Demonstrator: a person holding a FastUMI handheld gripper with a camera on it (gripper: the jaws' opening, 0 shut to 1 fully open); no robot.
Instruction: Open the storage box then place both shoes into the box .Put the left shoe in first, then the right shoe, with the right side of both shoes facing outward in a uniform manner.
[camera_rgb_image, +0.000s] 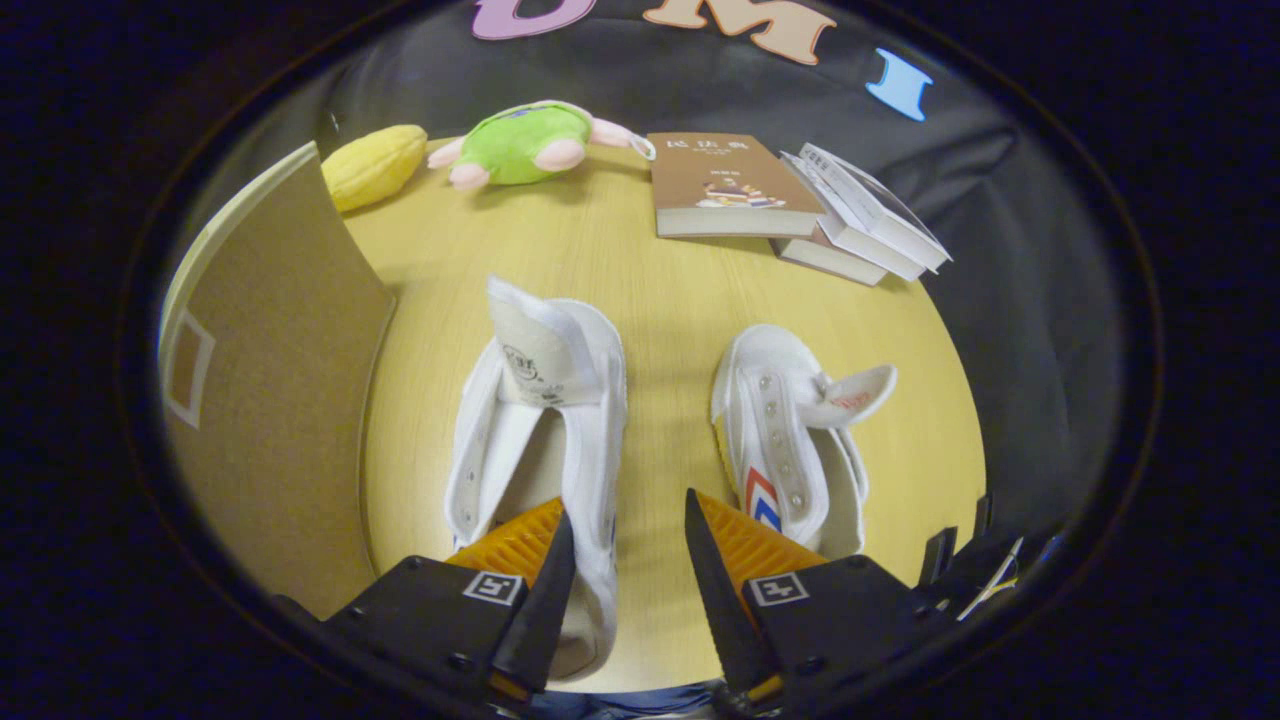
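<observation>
- You are holding the gripper (627, 520) above the bench (660, 290), looking down on two white shoes.
- The fingers (553, 575) are standing wide apart, and they are holding nothing.
- The left finger is hanging over the inner edge of the left shoe (540, 440); whether it is touching the shoe, you cannot tell.
- The right finger is hanging just beside the right shoe (790, 440), over its near end.
- A strip of bare bench is showing between the two fingers.
- Both shoes are lying with their toes pointing away from you, side by side but apart.
- The left shoe's tongue is standing up and folding toward the toe.
- The right shoe's tongue is flopping out to its right side, and red and blue stripes are showing on its side.
- The storage box (270, 400) is sitting to the left of the left shoe, just beside it. You are seeing a big brown flat side of it, and you cannot tell if it is open.
- Beyond the shoes, a yellow plush toy (375, 165) and a green plush toy (525, 145) are lying at the far edge of the bench.
- A brown book (725, 185) and a few more stacked books (865, 220) are lying to the right of the toys.
</observation>
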